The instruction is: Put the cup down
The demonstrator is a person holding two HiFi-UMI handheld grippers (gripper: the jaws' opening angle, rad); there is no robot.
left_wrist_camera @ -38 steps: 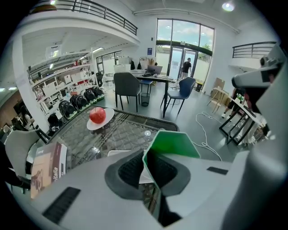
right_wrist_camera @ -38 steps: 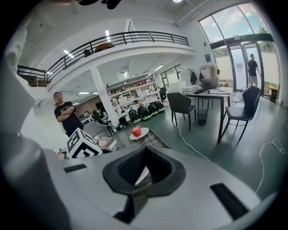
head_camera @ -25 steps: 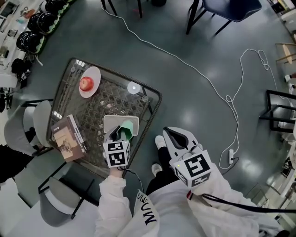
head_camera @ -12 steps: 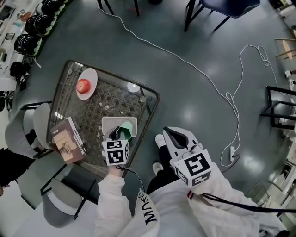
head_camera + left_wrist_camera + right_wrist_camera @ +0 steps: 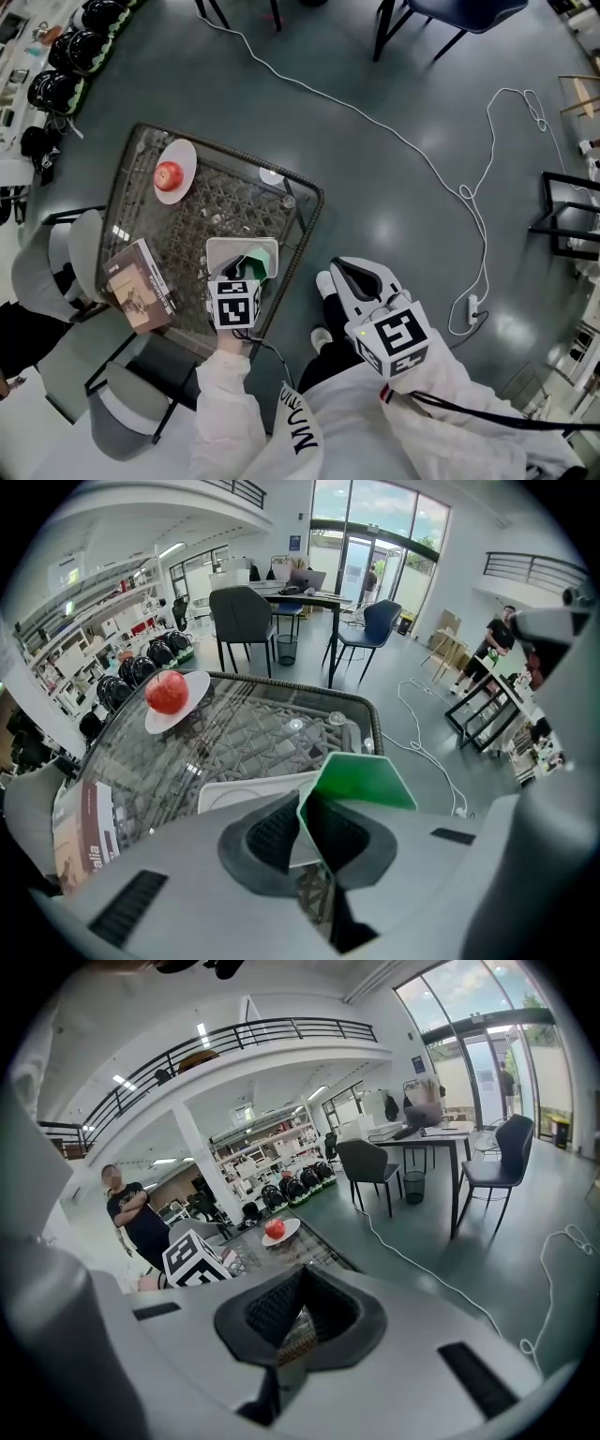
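Your left gripper (image 5: 302,804) pinches the thin wall of the green cup (image 5: 363,780) over a white rectangular tray (image 5: 234,792); your right gripper (image 5: 301,1275) is clenched, empty.

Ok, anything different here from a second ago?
Nothing visibly changed. The left gripper still pinches the cup by its rim over the tray. The right gripper stays shut and empty, off the table. The apple and the book lie where they were.
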